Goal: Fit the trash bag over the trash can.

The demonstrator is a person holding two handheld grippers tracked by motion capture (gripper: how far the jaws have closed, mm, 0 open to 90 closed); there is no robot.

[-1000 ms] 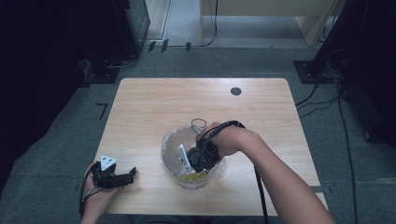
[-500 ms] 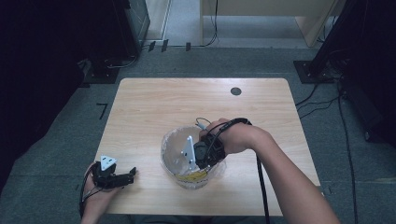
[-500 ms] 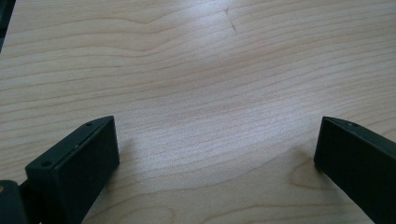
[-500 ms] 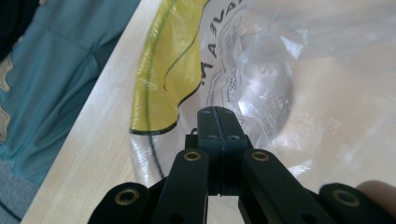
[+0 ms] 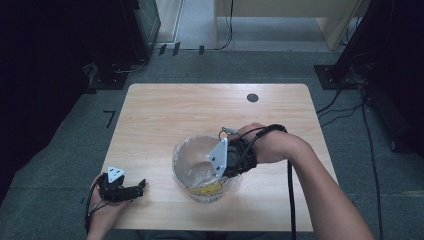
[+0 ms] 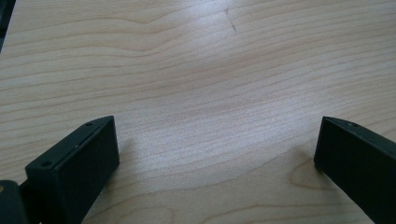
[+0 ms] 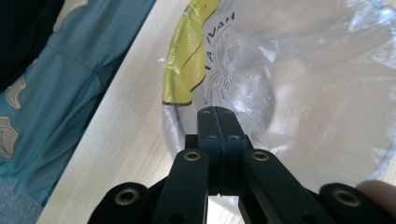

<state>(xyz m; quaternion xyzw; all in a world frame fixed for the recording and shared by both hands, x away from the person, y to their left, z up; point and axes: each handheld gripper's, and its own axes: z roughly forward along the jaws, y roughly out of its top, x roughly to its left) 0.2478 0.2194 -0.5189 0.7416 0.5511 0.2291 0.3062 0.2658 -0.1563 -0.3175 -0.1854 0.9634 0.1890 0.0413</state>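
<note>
The right claw (image 7: 218,114) is clenched, its jaws pressed flat together over a clear glass bowl (image 5: 186,150) that sits near the middle of the bench (image 5: 165,110), towards the person's side. Inside the bowl lies a crinkled transparent plastic bag (image 7: 243,70) with a yellow strip and dark print along one edge. Whether a fold of that film is pinched between the jaw tips is hard to tell from the right gripper view; it looks likely, as the tips sit right on the plastic.

To lift the bag out cleanly, the claw should rise straight up and slowly, so the thin film neither slips free nor drags the bowl along. Keeping the jaws tight matters, since the plastic is slick and light.

The left claw (image 6: 215,154) is released, jaws wide apart with only bare wood between them, resting at the near left corner. It could steady the bowl's rim if the bowl starts to shift.
</note>
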